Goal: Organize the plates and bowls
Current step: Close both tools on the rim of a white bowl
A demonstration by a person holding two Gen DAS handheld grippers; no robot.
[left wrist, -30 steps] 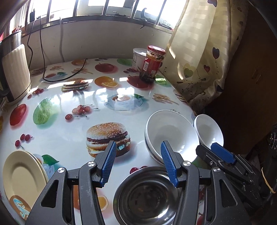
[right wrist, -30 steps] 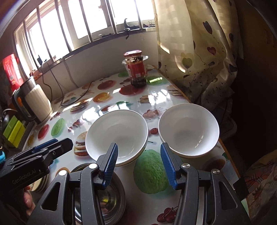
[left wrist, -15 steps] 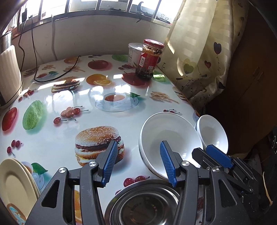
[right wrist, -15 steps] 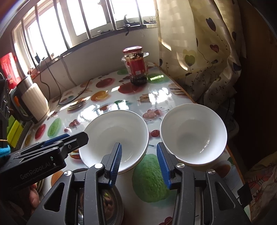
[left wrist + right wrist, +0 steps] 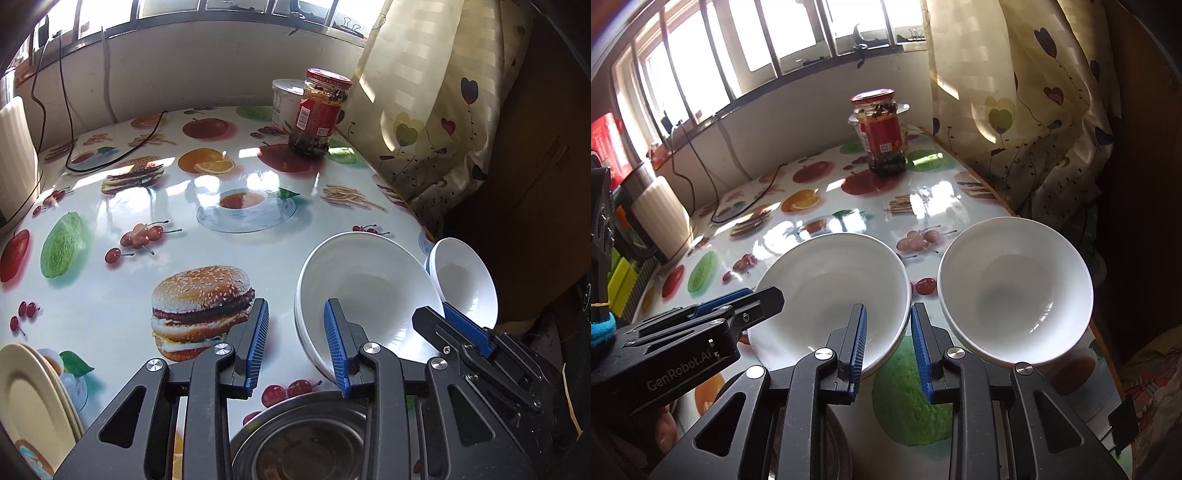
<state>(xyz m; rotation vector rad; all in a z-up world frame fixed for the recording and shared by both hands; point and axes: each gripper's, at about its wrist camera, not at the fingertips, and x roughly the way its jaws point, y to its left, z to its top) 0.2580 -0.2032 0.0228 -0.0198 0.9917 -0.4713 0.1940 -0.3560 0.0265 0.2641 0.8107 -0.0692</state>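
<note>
Both hand-held grippers have just been closing: right one [image 5: 888, 345] straddles the near rim of the big bowl [image 5: 831, 291], left one [image 5: 297, 349] too I think, neither pinching yet, probably to lift it off the worktop [image 5: 110, 288].

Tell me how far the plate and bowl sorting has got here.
Done: cream plates lie stacked, and the big white bowl seems nested on another. In hand: left gripper and right gripper straddle its rim; their jaws have just been closing, not clearly gripping yet. Remaining: small white bowl and steel bowl stand apart.
</note>
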